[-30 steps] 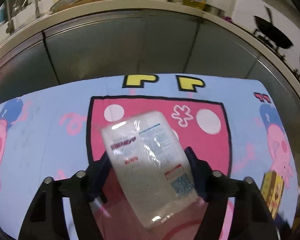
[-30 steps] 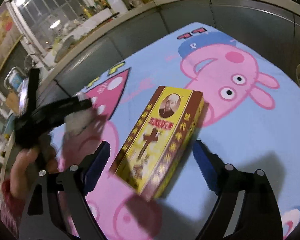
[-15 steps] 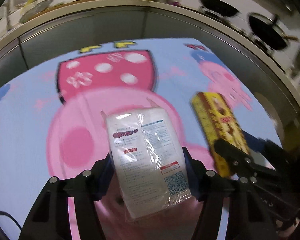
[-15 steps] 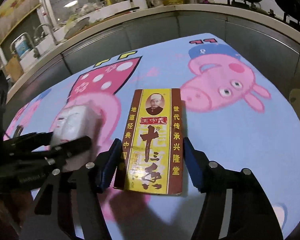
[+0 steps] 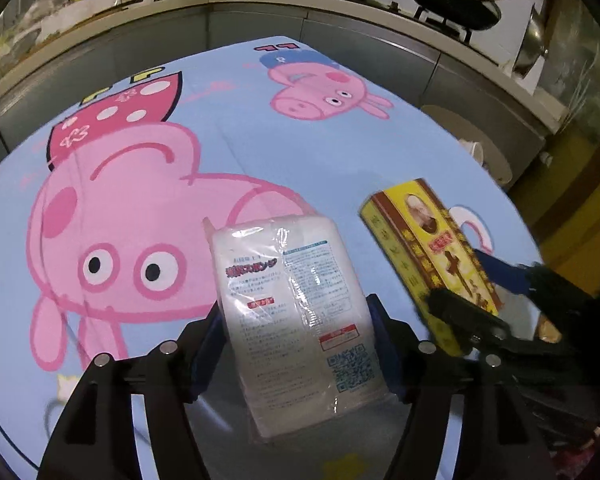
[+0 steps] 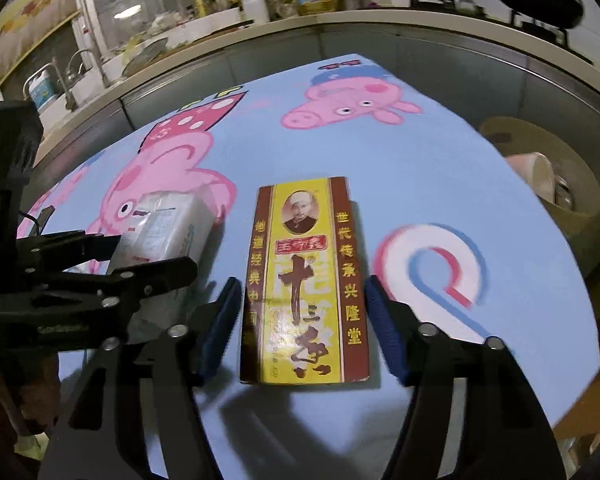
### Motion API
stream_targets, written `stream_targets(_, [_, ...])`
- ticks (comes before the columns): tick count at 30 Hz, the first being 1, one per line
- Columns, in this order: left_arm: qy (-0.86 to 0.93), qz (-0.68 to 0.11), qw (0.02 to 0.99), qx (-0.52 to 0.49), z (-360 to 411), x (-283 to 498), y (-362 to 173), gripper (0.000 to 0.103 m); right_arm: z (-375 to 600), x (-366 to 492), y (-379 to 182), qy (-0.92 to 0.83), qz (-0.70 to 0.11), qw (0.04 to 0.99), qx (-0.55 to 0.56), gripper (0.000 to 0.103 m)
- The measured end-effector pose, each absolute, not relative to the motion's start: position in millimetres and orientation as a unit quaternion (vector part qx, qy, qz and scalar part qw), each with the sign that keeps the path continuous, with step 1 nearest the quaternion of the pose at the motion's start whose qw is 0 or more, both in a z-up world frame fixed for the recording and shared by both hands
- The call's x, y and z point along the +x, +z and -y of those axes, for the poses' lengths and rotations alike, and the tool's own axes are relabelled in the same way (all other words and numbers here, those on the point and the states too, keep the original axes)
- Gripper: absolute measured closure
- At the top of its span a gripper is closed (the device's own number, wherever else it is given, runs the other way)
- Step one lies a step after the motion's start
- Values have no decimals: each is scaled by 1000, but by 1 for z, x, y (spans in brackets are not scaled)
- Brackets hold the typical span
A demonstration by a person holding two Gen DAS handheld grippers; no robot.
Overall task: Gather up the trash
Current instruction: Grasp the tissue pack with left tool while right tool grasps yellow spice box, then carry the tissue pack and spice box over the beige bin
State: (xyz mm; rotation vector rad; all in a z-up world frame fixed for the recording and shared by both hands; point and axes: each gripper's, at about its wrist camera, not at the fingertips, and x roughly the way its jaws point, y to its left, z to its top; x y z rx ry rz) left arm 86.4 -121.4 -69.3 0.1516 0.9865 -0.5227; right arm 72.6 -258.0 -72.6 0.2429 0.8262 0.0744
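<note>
Left wrist view: the white plastic-wrapped packet [image 5: 296, 312] is carried between the blue pads of the left gripper [image 5: 296, 344], clear of the cartoon-pig tablecloth [image 5: 228, 132]. The jaws are easing apart at this moment, yet the pads are still seen against both long edges of the packet. A slip is the first risk judged from here: the wrap is glossy and slack, the packet is tilted with its lower corner hanging past the fingers, and any further slackening could let it slide out onto the cloth.

The yellow and brown carton [image 6: 305, 280] is seen in the right wrist view standing between the pads of the right gripper [image 6: 302, 320], lifted above the cloth with its shadow below. These jaws are also opening; a thin gap seems to show at each pad, so whether the carton is firmly pinched cannot be told. A drop is therefore possible here too. A knock is a further risk, since both grippers are held near each other, packet just beside carton.

The packet is soft-looking, pale, printed with small text, red labels and a square code. The carton is long, flat and rigid, with a portrait oval and large dark characters. A tan bin [image 6: 572, 184] with paper in it is seen beyond the table's right edge.
</note>
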Motion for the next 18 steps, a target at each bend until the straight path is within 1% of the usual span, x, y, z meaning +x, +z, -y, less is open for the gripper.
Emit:
stream_targets(1, [-244,-470,846,70,121,86,-69,33,261,68,-72,32,-396,910,120,28])
stream_targets(2, [-238,-473,845,66,119,85,-69,31,262,65,-71,30,-392,911,122,27])
stream_targets(10, [-196,-489,848,49,104,77,-70,31,252,51,-78,40,-380,920,85,24])
stream_targets(11, [-195,-490,848,50,104,75,-70,32,250,50,-80,39,-378,921,80,25])
stream_targets(12, [-192,-487,850,54,105,74,-71,38,249,50,-83,37,-375,923,75,27])
stream_targets(13, [-194,-481,853,61,107,72,-71,42,249,50,-85,38,-374,924,69,46])
stream_targets(15, [-200,-476,854,67,111,73,-70,44,251,50,-86,43,-369,926,66,45])
stream_targets(18, [-227,-479,846,62,122,78,-66,45,264,48,-80,36,-345,935,70,46])
